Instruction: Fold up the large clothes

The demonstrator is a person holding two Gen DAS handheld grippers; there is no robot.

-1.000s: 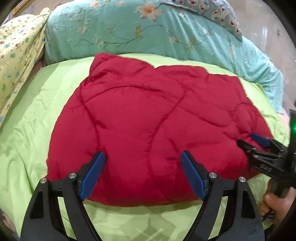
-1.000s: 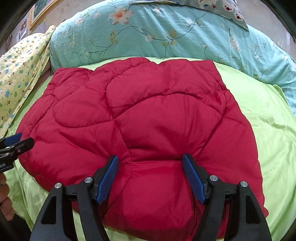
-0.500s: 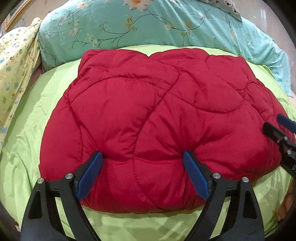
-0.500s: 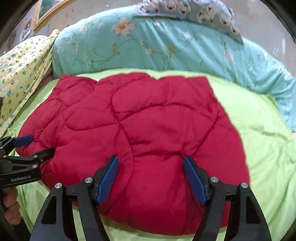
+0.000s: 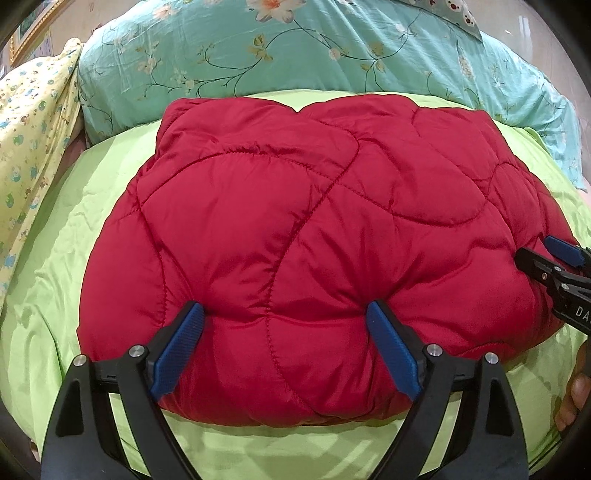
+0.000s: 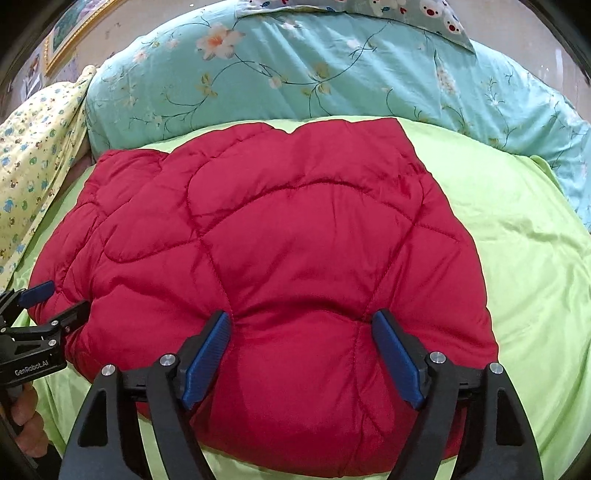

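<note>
Faintly, left tongs [image 6: 44, 302] read "GenRobot.AI" — beside red jacket [image 6: 280, 258].

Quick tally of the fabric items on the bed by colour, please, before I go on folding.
Red: 1, quilted jacket
Lime green: 1, bed sheet
Teal floral: 1, duvet
Yellow print: 1, cloth
Grey-blue print: 1, pillow
Total: 5

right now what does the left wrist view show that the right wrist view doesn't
Only the left wrist view shows the left tool up close, fingers spread and pressing into the red quilted garment, and the right tool at the garment's right edge. Only the right wrist view shows the right tool up close, a framed picture on the wall, and bare sheet to the garment's right. Both show the folded garment on the green sheet, the teal floral bedding and the yellow printed fabric.
</note>
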